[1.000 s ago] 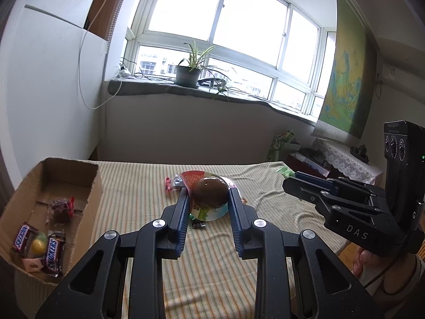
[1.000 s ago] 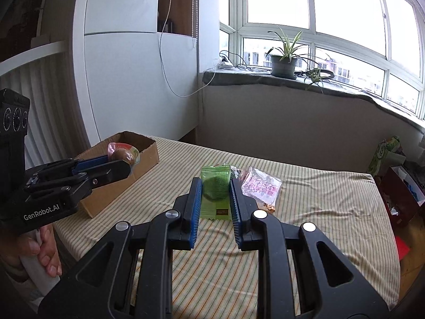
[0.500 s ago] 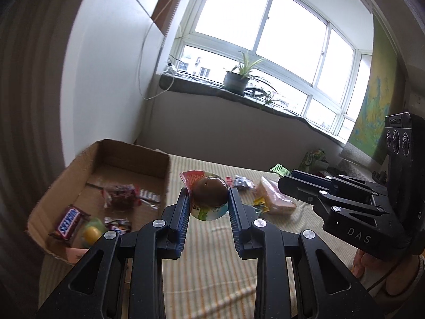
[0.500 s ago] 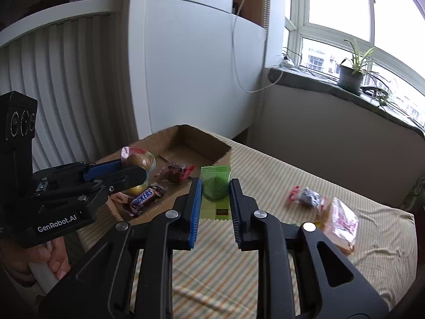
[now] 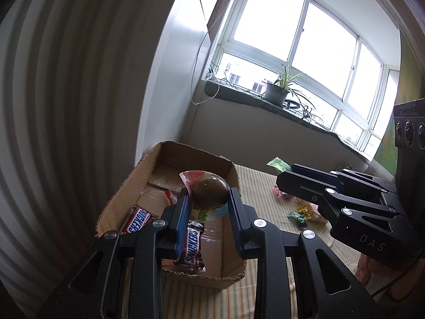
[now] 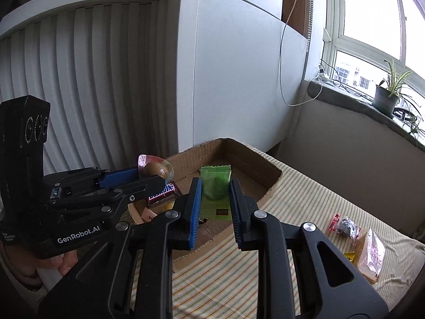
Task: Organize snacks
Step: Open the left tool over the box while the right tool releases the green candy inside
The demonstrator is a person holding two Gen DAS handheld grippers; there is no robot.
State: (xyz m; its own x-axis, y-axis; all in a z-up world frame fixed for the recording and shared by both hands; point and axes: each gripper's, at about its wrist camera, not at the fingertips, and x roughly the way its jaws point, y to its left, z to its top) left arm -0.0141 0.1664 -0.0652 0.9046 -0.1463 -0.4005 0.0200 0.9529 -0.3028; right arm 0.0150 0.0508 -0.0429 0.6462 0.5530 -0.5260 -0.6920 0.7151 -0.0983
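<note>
My left gripper (image 5: 208, 198) is shut on a brown chocolate egg in a clear blister pack (image 5: 209, 191) and holds it above the open cardboard box (image 5: 233, 170). In the right wrist view the same left gripper (image 6: 156, 174) shows at the left with the egg pack (image 6: 155, 168) at its tips. The right gripper (image 6: 213, 190) is shut on a green snack packet (image 6: 215, 186), held over the box's near wall (image 6: 268, 194). Snickers bars (image 5: 192, 247) lie inside the box.
Loose snacks lie on the striped tablecloth to the right: a red-ended sweet (image 6: 342, 224), a bread-like packet (image 6: 370, 252) and small green wrappers (image 5: 296, 216). A white ribbed wall (image 6: 93, 93) stands behind the box. A potted plant (image 6: 385, 98) sits on the windowsill.
Both grippers have swung left from over the tablecloth to over the cardboard box, each still carrying its snack. The box now sits right under the fingertips.
</note>
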